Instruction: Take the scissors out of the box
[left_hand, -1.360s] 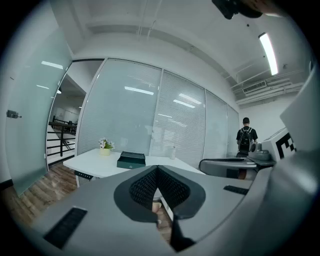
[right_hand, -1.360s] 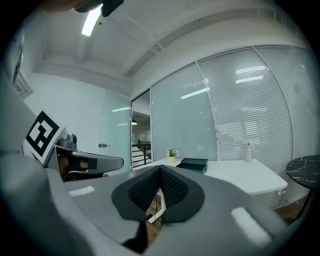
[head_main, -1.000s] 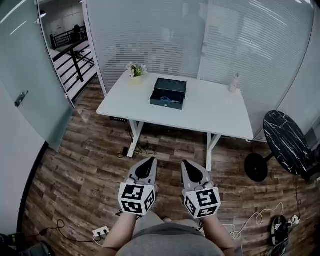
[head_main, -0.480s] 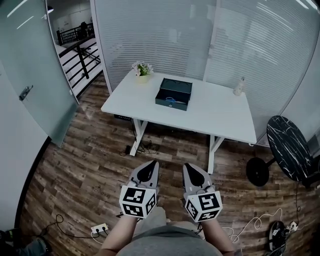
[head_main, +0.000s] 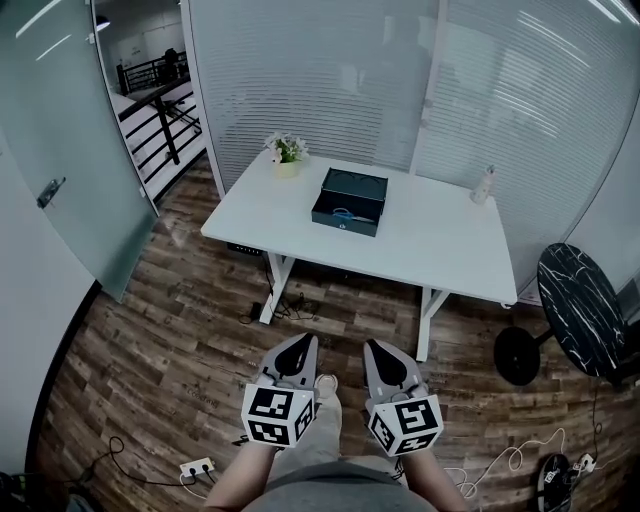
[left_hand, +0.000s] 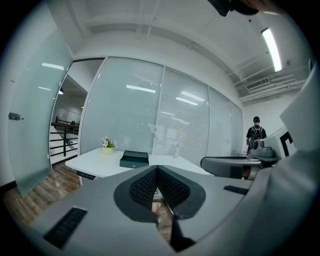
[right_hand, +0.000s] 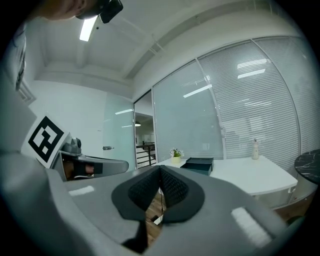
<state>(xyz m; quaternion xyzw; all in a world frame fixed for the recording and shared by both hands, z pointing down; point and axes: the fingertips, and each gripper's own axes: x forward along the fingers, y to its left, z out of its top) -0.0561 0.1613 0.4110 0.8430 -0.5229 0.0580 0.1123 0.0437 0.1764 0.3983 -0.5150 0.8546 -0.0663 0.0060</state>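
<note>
**Closed jaws, well short of the box**

Left gripper and right gripper: jaws pressed together, gripping nothing. Well ahead of both tips, on the worktop: open dark box, scissors inside, seen only as a small blue shape.

Dark open box, blue-handled scissors inside
</note>
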